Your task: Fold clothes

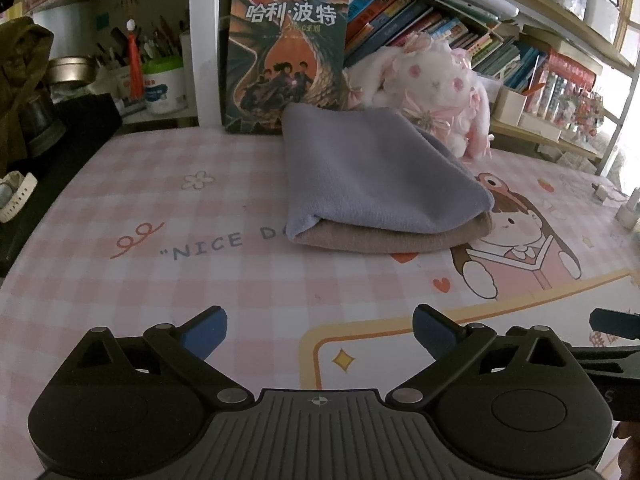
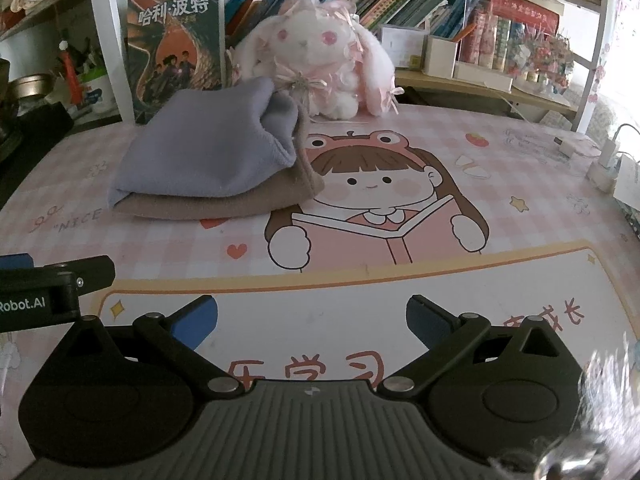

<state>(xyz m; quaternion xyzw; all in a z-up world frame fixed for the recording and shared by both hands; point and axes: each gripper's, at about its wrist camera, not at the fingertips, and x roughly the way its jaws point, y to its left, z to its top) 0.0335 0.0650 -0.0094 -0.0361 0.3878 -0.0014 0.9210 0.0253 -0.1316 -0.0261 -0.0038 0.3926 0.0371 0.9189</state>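
A folded lavender cloth (image 1: 372, 176) (image 2: 208, 152) lies stacked on a folded tan cloth (image 1: 384, 238) (image 2: 224, 200) at the back of the pink checked desk mat (image 1: 140, 184) (image 2: 500, 168). My left gripper (image 1: 320, 334) hovers open over the mat well in front of the stack, with nothing between its blue pads. My right gripper (image 2: 312, 322) is also open and empty, in front and to the right of the stack. The left gripper's body (image 2: 48, 288) shows at the left edge of the right wrist view.
A white plush rabbit (image 1: 436, 88) (image 2: 320, 60) sits right behind the stack, beside an upright book (image 1: 286, 56) (image 2: 176, 44). Shelves of books line the back. A white charger and cable (image 2: 604, 164) lie at the right, a watch (image 1: 16, 196) and dark items at the left.
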